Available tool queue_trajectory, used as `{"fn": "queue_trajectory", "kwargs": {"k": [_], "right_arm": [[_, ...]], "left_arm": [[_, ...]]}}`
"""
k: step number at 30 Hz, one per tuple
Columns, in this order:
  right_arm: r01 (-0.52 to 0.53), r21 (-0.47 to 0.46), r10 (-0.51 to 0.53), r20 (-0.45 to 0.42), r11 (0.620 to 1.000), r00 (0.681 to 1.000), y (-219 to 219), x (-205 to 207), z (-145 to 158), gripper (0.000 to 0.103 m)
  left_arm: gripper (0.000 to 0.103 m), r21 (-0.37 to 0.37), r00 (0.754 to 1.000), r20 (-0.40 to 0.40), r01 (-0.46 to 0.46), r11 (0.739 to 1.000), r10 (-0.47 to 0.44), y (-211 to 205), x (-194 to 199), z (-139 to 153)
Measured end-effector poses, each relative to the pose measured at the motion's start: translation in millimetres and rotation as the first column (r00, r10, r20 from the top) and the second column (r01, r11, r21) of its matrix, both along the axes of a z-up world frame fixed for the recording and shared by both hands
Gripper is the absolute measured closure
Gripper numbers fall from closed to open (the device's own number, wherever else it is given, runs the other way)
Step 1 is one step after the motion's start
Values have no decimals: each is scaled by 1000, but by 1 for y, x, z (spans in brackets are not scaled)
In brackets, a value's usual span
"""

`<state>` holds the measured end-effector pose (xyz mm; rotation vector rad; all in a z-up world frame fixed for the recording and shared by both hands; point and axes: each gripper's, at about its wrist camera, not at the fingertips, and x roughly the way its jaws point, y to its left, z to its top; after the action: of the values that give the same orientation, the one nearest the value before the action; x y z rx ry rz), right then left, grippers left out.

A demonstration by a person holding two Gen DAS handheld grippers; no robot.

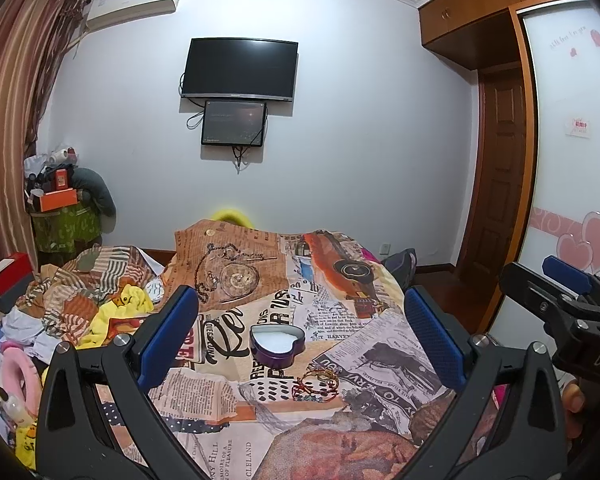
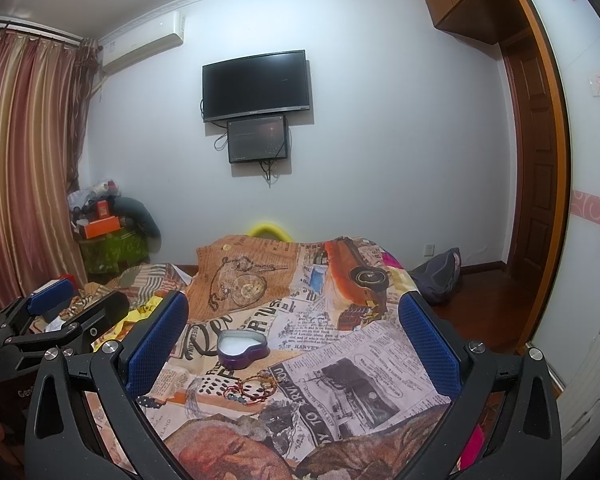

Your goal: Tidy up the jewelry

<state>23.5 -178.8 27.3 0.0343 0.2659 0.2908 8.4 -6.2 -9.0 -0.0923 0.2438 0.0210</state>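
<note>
I hold the left gripper above the bed, and its two blue padded fingers are spread wide with nothing between them. The right gripper is the same: wide apart, holding nothing. Between the fingers, in both views, I see the purple heart-shaped tin box with a white inside, standing open on the cloth with newspaper and pocket-watch print. Just in front of the box, close to it, lies the small tangle of gold and red bracelets, also on the cloth. I cannot tell if the bracelets touch the box. On the far wall hangs a black flat television.
</note>
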Motion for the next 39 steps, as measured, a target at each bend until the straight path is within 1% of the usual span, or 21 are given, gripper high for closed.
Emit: {"fn": "queue_trajectory", "kwargs": {"k": [9,14,26,32,39], "right_arm": [[0,-1,0,-3,1000,1000,1,1,-2,0],[-1,-5,1,-11,1000,1000,5,4,-12,0],[-5,-14,5,-38,1000,999,3,11,-13,0],[-7,-22,6,-68,1000,998,4,21,-17,0],[-11,-39,6,-128,999,992,4,39,-33,0]], "left_arm": [[0,0,1000,-6,3,1000,-3,0,1,1],[0,-1,1000,-9,2,1000,-2,0,3,-1],[0,-13,999,-38,0,1000,-1,3,13,-7],[0,-23,998,-68,-3,1000,1,7,26,-14],[0,-40,991,-134,-15,999,10,14,52,-30]]}}
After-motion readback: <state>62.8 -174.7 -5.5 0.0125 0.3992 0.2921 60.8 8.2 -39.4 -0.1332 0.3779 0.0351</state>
